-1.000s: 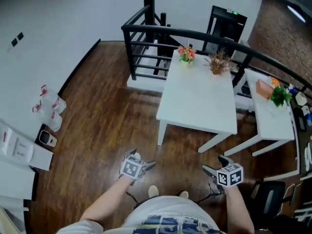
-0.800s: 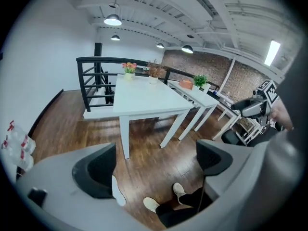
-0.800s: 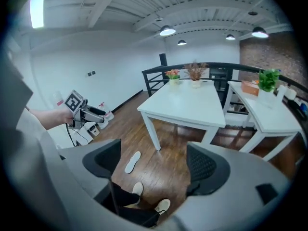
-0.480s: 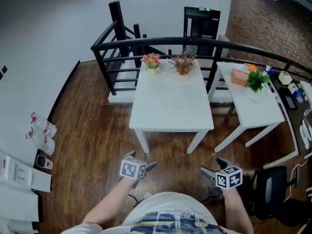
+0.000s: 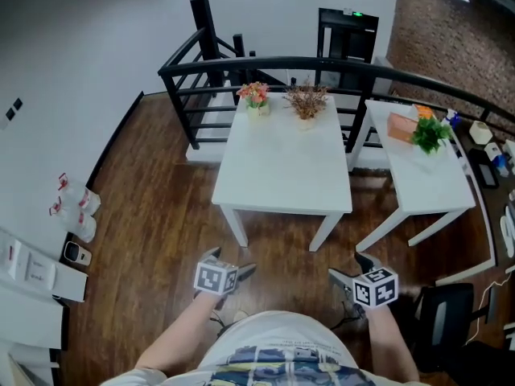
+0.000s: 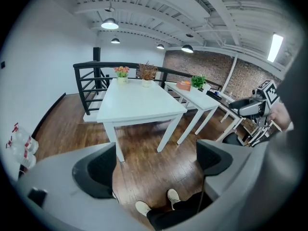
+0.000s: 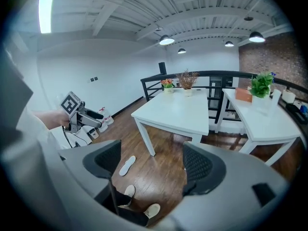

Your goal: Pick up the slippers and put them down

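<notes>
One flat white slipper [image 7: 127, 165] lies on the dark wood floor near the front leg of the white table; I see it only in the right gripper view. In the head view it is hidden. My left gripper [image 5: 232, 261] is held low in front of the body, open, with only floor and the person's light shoes [image 6: 172, 196] between its jaws. The right gripper [image 5: 348, 268] hangs at the same height to the right, also open and holding nothing. Each gripper shows in the other's view: the left gripper [image 7: 79, 117], the right gripper [image 6: 255, 107].
A white table [image 5: 282, 167] with two small plant pots stands straight ahead, and a second white table [image 5: 422, 171] to its right. A black railing [image 5: 265, 63] runs behind them. A black chair [image 5: 438, 316] is at the right, and bottles [image 5: 76, 207] stand by the left wall.
The view has swung so that the white table now sits centred ahead instead of to the right. Both grippers stay open and keep their places in front of the body.
</notes>
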The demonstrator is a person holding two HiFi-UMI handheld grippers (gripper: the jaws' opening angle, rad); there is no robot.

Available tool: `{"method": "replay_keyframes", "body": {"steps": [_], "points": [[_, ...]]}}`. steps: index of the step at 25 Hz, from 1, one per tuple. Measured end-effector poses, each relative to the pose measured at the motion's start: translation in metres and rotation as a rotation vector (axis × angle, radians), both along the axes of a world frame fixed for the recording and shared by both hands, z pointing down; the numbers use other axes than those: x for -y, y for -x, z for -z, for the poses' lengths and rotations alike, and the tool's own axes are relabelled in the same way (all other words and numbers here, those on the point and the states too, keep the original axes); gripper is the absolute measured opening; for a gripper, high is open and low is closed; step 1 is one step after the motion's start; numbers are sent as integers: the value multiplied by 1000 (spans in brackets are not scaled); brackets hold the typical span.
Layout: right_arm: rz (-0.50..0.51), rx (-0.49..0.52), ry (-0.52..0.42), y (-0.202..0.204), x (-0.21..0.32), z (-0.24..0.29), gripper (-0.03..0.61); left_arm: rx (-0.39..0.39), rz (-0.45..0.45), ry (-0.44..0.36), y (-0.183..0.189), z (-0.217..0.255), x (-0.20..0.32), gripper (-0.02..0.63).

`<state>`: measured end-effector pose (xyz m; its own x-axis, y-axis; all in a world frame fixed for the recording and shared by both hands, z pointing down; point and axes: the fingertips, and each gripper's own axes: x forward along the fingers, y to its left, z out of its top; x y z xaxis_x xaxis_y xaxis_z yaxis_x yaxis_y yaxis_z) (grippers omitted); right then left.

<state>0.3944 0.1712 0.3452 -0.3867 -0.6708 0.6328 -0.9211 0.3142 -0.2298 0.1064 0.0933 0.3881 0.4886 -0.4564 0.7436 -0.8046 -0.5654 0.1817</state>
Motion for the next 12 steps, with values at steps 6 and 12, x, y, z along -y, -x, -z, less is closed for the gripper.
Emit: {"method": "replay_keyframes", "body": {"steps": [6, 12], "points": [[28, 8, -1, -4, -2, -3, 411, 9, 33, -7, 1, -3, -8, 520], [38, 10, -6, -4, -4, -3, 411, 15, 67, 2, 11, -7, -14, 520]]}}
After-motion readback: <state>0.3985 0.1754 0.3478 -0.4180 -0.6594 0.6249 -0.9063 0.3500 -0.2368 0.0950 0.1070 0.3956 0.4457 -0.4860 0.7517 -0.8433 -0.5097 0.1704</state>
